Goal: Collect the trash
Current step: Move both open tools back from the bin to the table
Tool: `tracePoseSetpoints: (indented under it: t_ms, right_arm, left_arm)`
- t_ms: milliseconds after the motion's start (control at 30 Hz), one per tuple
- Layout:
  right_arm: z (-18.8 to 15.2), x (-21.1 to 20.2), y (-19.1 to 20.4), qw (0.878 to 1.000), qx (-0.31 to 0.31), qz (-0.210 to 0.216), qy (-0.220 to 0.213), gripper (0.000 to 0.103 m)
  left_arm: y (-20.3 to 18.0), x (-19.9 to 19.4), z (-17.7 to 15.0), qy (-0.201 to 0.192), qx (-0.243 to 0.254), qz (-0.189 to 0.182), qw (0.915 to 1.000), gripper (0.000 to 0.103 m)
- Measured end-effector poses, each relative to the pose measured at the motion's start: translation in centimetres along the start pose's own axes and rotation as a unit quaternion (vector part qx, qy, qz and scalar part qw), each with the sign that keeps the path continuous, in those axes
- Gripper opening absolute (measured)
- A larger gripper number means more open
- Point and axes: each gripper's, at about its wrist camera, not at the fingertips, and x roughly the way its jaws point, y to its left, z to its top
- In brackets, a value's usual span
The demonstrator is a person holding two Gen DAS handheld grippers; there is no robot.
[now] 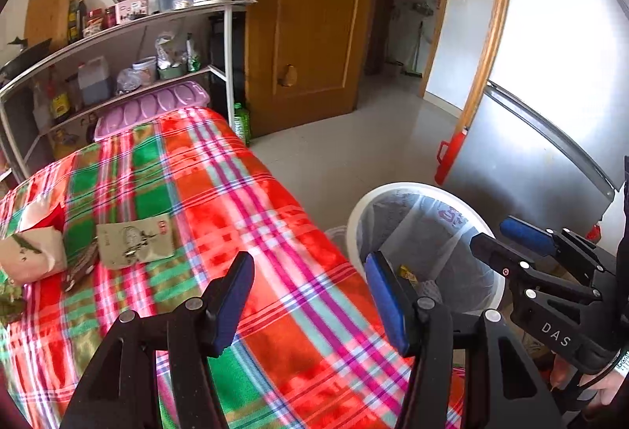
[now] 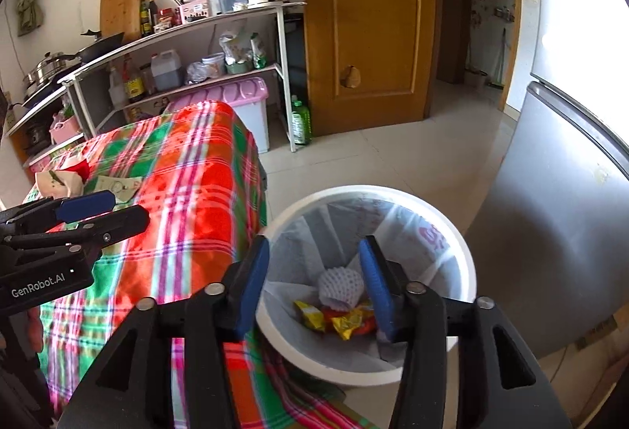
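Observation:
A white bin (image 2: 468, 256) with a plastic liner stands on the floor beside the table; it also shows in the left wrist view (image 1: 355, 228). In it lie a white foam net (image 2: 340, 285) and yellow wrappers (image 2: 346, 323). My right gripper (image 2: 314, 279) hangs open above the bin, with nothing between its pads. My left gripper (image 1: 310, 291) is open and empty over the plaid tablecloth (image 1: 243, 193). Farther back on the cloth lie a pale paper packet (image 1: 135, 246), a crumpled paper bag (image 1: 31, 252) and a dark wrapper (image 1: 80, 264).
A metal shelf (image 2: 188, 24) with bottles, pots and a kettle lines the back wall. Below it sits a box with a purple lid (image 2: 236, 92), and a green bottle (image 2: 300, 122) stands by the wooden door (image 2: 373, 24). A grey fridge (image 2: 558, 212) stands right of the bin.

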Motion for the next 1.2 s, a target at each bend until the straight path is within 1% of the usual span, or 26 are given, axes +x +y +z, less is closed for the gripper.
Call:
tracePoseSetpoints:
  t_ms: [300,467,567,667,733,1000,1200]
  right_arm:
    - [0.9,1.0,4.0,0.999,-0.020,0.032,-0.003,0.053]
    - [1.5,1.8,6.5,0.998,-0.036,0.051,-0.003,0.053]
    - [1.8,2.5,8.2,0.997,-0.048,0.063,-0.001,0.053]
    - [2.2,3.3,10.1,0.995,-0.062,0.080,0.002,0.053]
    - [2.4,3.8,11.3,0.993,-0.070,0.091,0.005,0.053]
    - [3.1,5.8,15.8,0.987,-0.102,0.126,0.020,0.053]
    - [3.0,7.5,18.7,0.981,-0.121,0.147,0.036,0.053]
  left_arm:
    - [5.6,-2.0,-1.1,-0.008,-0.046,0.039,0.9981,0.059]
    - [8.6,-3.2,-1.6,-0.017,-0.063,0.060,0.9961,0.059]
    - [10.5,-4.0,-2.0,-0.021,-0.071,0.078,0.9942,0.059]
    - [12.7,-4.7,-2.4,-0.025,-0.085,0.099,0.9912,0.060]
    - [14.4,-5.2,-2.6,-0.027,-0.096,0.112,0.9887,0.067]
    - [20.0,-7.1,-3.7,-0.034,-0.129,0.149,0.9798,0.068]
    - [23.4,-8.1,-4.7,-0.035,-0.154,0.171,0.9726,0.069]
